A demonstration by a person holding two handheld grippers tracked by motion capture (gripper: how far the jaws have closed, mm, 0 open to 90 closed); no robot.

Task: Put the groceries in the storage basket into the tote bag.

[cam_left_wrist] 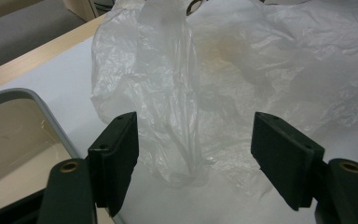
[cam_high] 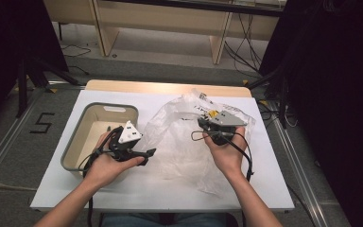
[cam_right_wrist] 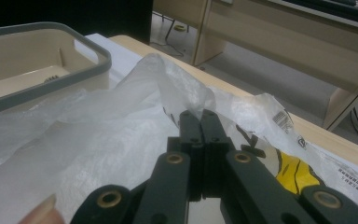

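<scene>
High view: a clear plastic bag (cam_high: pixel 189 142) lies crumpled at the centre of the white table (cam_high: pixel 274 189). A beige bin (cam_high: pixel 75 142) with a grey rim sits at 9 o'clock from the bag, just beside it. The left gripper (cam_high: pixel 147 155), at 8 o'clock of the bag, points toward it. The right gripper (cam_high: pixel 203 124), at 1 o'clock, rests over the bag's upper edge; whether it grips cannot be told here.

Left gripper view: the left gripper (cam_left_wrist: pixel 193 156) has its jaws released and spread wide, a twisted fold of the bag (cam_left_wrist: pixel 177 102) between them, untouched. The bin's rim (cam_left_wrist: pixel 51 116) shows at 9 o'clock.

Right gripper view: the right gripper (cam_right_wrist: pixel 199 116) is clenched on a raised pinch of bag (cam_right_wrist: pixel 168 88). Printed markings and a yellow patch (cam_right_wrist: pixel 298 172) show at 4 o'clock, and the bin (cam_right_wrist: pixel 42 60) at 10 o'clock.
</scene>
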